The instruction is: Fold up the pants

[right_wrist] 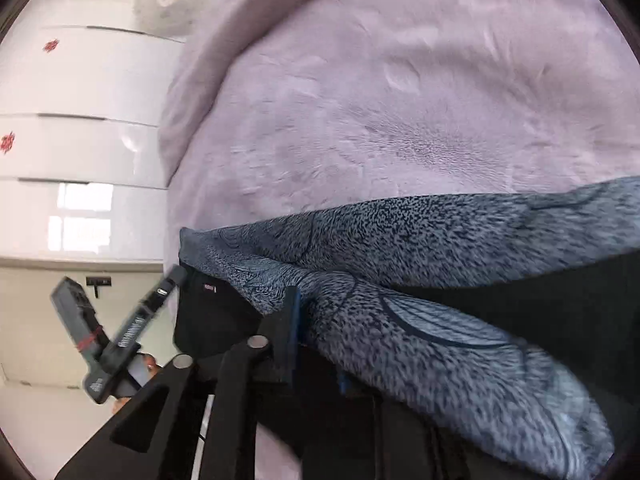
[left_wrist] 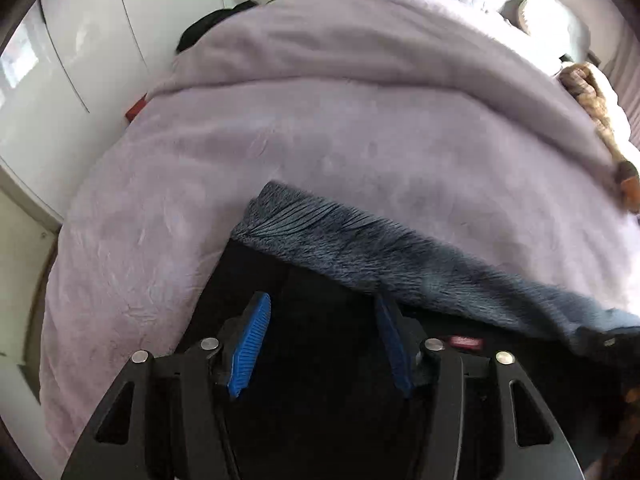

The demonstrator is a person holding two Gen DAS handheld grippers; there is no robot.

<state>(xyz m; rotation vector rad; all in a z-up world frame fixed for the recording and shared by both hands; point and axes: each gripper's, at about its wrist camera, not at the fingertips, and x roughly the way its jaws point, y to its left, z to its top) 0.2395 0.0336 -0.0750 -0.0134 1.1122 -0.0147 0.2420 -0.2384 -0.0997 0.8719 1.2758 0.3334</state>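
Left gripper gapes wide over the pants; right gripper pinches their grey fleece; small red label beside it, unreadable.

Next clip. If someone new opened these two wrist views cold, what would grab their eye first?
Probably the pants, black with a speckled blue-grey lining turned outward, draped across the lavender blanket that fills both views. Next, the right gripper shut on a bunch of that fabric, and the left gripper, its blue pads apart over the black cloth.
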